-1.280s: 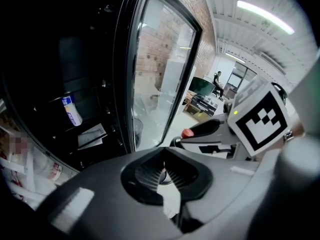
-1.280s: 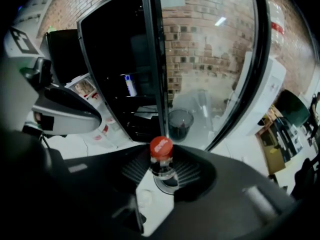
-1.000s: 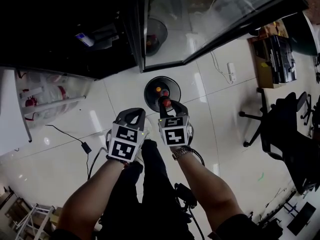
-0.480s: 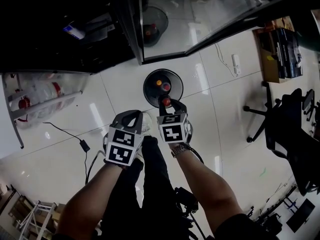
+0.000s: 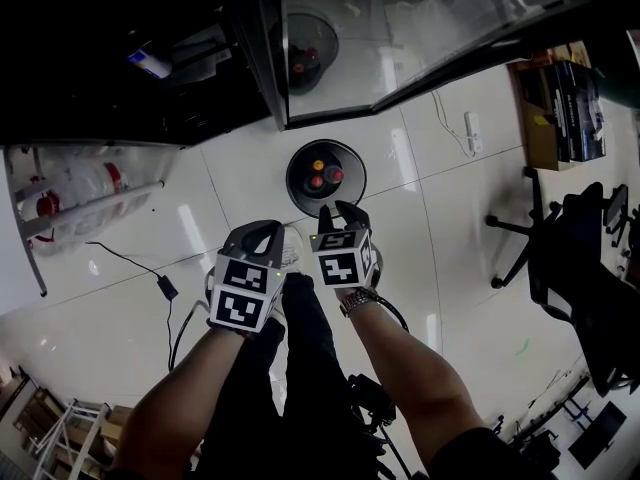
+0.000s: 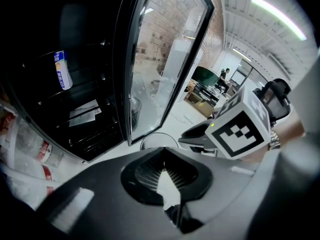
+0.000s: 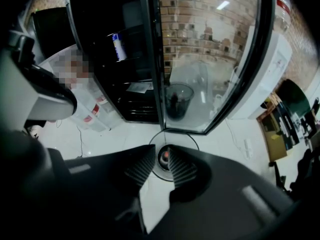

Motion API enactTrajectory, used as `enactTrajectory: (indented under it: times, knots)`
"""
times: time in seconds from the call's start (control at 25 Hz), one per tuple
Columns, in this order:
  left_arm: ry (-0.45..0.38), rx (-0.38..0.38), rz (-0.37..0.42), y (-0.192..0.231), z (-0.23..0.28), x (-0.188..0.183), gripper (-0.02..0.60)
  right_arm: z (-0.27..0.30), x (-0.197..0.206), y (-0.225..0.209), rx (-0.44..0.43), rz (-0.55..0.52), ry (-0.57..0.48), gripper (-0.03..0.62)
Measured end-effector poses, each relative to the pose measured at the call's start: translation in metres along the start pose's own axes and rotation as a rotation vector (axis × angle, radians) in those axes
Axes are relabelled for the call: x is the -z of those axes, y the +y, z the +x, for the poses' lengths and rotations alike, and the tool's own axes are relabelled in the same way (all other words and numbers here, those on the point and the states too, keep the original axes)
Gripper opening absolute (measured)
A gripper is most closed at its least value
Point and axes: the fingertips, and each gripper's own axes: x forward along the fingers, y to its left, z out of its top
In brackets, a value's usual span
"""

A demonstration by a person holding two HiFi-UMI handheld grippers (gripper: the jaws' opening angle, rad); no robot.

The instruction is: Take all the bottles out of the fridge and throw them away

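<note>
Bottles (image 5: 325, 176), three, red and orange caps up, in round bin (image 5: 292, 180) before open fridge (image 5: 150, 68). Right gripper (image 5: 335, 210) above bin: jaws just closing, apart, nothing between. Left gripper (image 5: 268, 230): jaws together, empty. Fridge carton (image 6: 61, 70): print unreadable.

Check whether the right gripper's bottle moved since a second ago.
Yes: the bottle dropped from the right gripper into the bin; the jaws, now empty, have just been closing.

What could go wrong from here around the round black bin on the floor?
The round black bin is narrow and already holds red- and orange-capped bottles, so later drops may bounce out. The black cable trailing across the glossy white floor close by is a trip hazard.
</note>
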Motion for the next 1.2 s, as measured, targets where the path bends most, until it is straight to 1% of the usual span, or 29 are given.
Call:
enactTrajectory:
  times: [0.44,0.56,0.68,0.84,1.2]
  knots:
    - [-0.027,-0.029,0.007,0.002,-0.016,-0.013,0.003,-0.019,-0.009,0.001,-0.008,0.005,-0.023,0.074]
    - [-0.04,-0.049,0.01,0.002,-0.024,-0.015,0.003,-0.029,-0.014,0.003,-0.013,0.001,-0.036,0.074]
    - [-0.054,-0.076,0.009,0.007,-0.035,-0.019,0.003,-0.041,-0.026,0.008,-0.02,-0.012,-0.056,0.074]
    - [-0.087,-0.104,0.008,0.009,-0.052,-0.035,0.003,-0.056,-0.045,0.016,-0.037,-0.033,-0.095,0.074]
    - [-0.147,-0.172,-0.021,0.028,-0.093,-0.064,0.003,-0.087,-0.096,0.04,-0.081,-0.094,-0.171,0.078]
